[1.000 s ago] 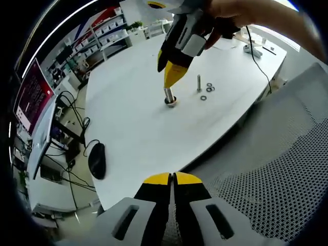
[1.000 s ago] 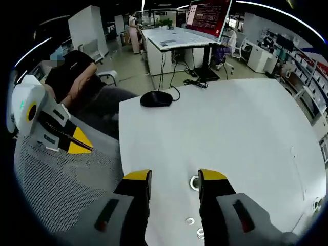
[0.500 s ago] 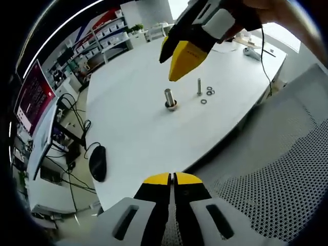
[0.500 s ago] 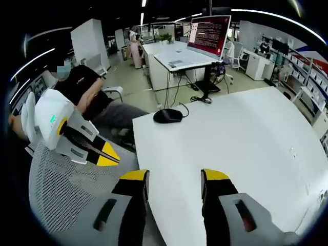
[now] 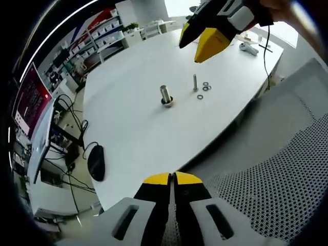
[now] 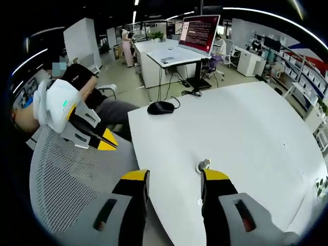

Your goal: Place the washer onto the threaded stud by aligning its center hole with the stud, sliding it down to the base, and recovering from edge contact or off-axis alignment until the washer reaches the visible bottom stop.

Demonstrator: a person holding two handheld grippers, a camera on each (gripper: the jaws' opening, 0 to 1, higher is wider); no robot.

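On the white table (image 5: 128, 118), a washer is seen at the base of the threaded stud (image 5: 165, 95); the right gripper (image 6: 173, 177) is held above it with jaws apart, empty. The left gripper (image 5: 172, 179) is closed, well apart.

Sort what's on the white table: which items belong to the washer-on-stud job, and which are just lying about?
Job items: thick threaded stud with a washer at its base; loose washers; right gripper.

Lying about: thin upright bolt; computer mouse; cable; mesh chair.
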